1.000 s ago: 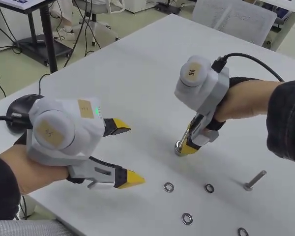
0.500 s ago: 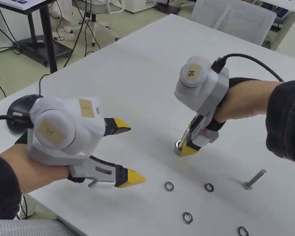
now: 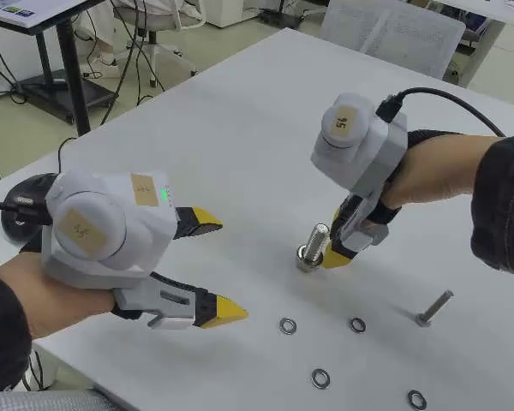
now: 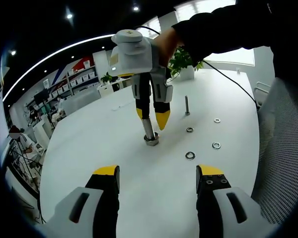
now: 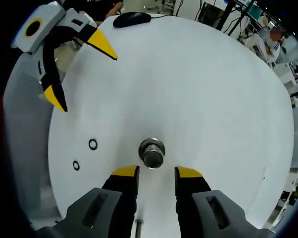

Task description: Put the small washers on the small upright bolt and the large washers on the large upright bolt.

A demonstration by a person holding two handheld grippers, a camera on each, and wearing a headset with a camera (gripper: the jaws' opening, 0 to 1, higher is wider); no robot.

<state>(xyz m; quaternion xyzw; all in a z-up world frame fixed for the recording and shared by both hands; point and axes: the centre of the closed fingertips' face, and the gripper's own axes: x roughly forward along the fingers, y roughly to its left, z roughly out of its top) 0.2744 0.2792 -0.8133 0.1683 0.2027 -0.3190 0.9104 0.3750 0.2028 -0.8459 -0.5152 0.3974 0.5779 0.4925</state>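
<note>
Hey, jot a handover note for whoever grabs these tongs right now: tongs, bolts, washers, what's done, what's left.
Left tongs open, empty, above the table.
Right tongs open, beside the large bolt, which stands upright and bare.
Small bolt stands farther right in the head view, bare.
Four washers lie loose near the person.
Done: both bolts upright.
Left: all four washers onto bolts by size.
</note>
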